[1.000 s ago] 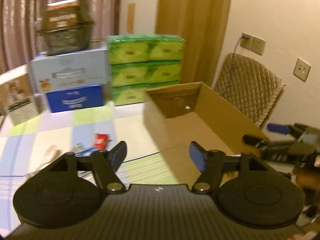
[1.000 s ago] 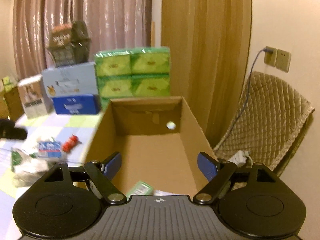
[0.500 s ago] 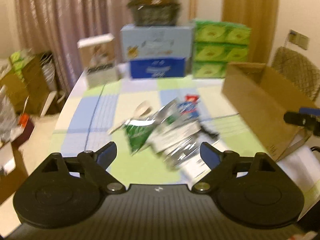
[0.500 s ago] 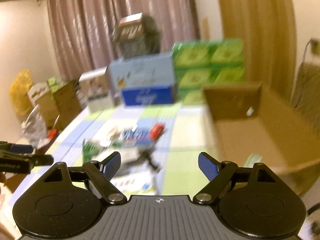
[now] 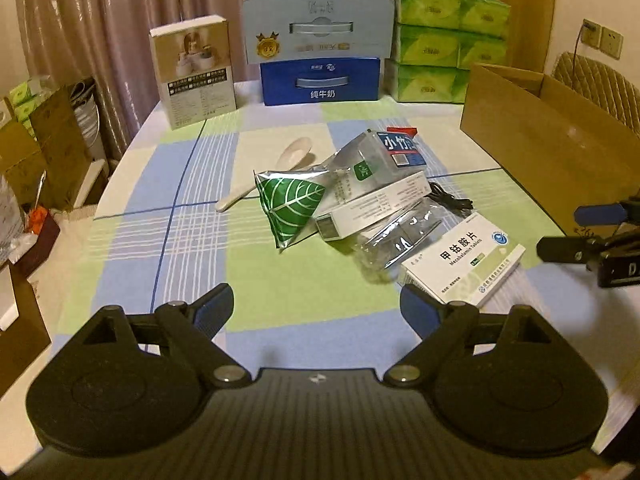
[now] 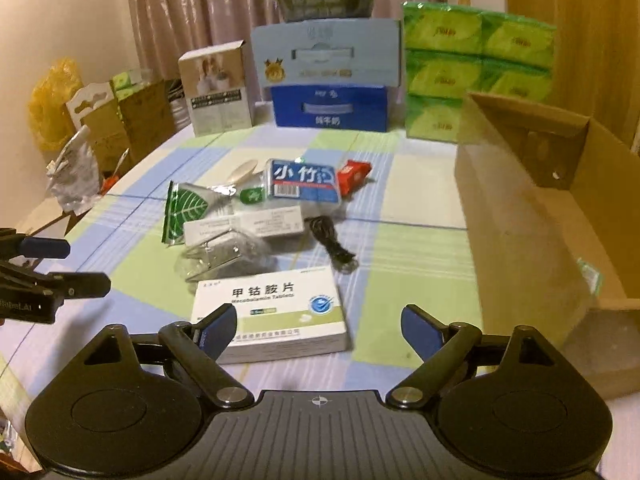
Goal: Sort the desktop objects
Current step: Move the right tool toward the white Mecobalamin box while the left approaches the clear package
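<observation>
Clutter lies heaped near the middle of the checked blue-and-green tabletop [image 5: 168, 236]: a white-and-green cardboard tablet box [image 6: 272, 312] nearest the front edge, a crinkled clear plastic bag [image 5: 396, 244] touching it, a long white carton [image 5: 372, 208], a silver foil pouch with a green leaf print [image 5: 288, 204], a blue-labelled tissue pack [image 6: 304, 180], a small red packet [image 6: 352, 172], a coiled black cable [image 6: 332, 244] and a pale plastic spoon [image 5: 280, 164]. They overlap, so the loose outer pieces look easiest to take first.

An open brown cardboard box [image 6: 532, 216] stands along the right edge, its mouth upward, probably the place for sorted items; a green-topped item already lies inside.

Both tools hang over the front edge, empty. The left gripper [image 5: 316, 312] has its jaws spread wide, having just been opening, with bare cloth between them. The right gripper [image 6: 316, 332] also has its jaws wide and just widening; the tablet box lies just ahead, its near corner behind the left pad, not pinched.

Open cloth lies left of the heap and between heap and box. Stacked cartons and green tissue packs [image 5: 440, 40] wall the back edge.
</observation>
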